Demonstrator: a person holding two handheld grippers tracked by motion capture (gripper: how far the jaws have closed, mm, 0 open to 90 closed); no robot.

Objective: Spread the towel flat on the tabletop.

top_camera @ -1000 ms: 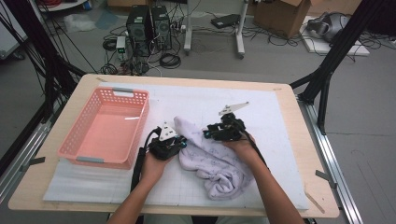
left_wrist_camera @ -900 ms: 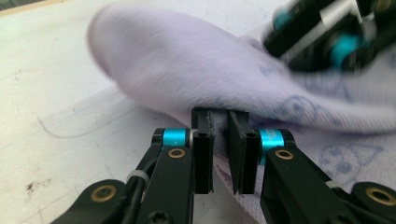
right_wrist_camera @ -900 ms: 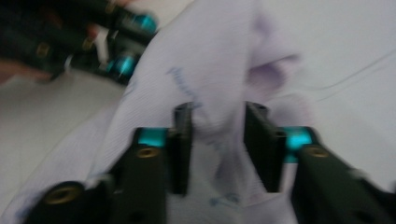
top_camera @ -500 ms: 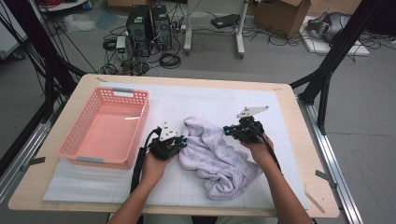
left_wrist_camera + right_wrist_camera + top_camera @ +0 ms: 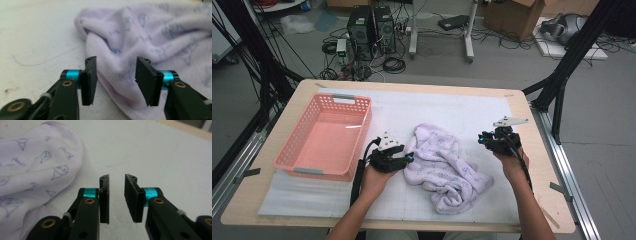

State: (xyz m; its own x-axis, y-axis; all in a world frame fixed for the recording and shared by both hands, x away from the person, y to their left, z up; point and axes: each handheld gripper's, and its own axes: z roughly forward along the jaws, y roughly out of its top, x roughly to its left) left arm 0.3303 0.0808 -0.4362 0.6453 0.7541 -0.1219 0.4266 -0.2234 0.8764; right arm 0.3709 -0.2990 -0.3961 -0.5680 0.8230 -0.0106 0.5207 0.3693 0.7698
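Left of the lavender cloth (image 5: 447,167), the pink basket (image 5: 294,159) sits empty; both grippers' jaws gape, just opening.

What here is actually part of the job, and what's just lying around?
Part of the job:
- lilac cloth, crumpled on the white mat
- left gripper, jaws open at the cloth's edge
- right gripper, jaws apart, off the cloth

Just lying about:
- pink basket, nothing in it
- computer towers and cables on the floor
- cardboard box
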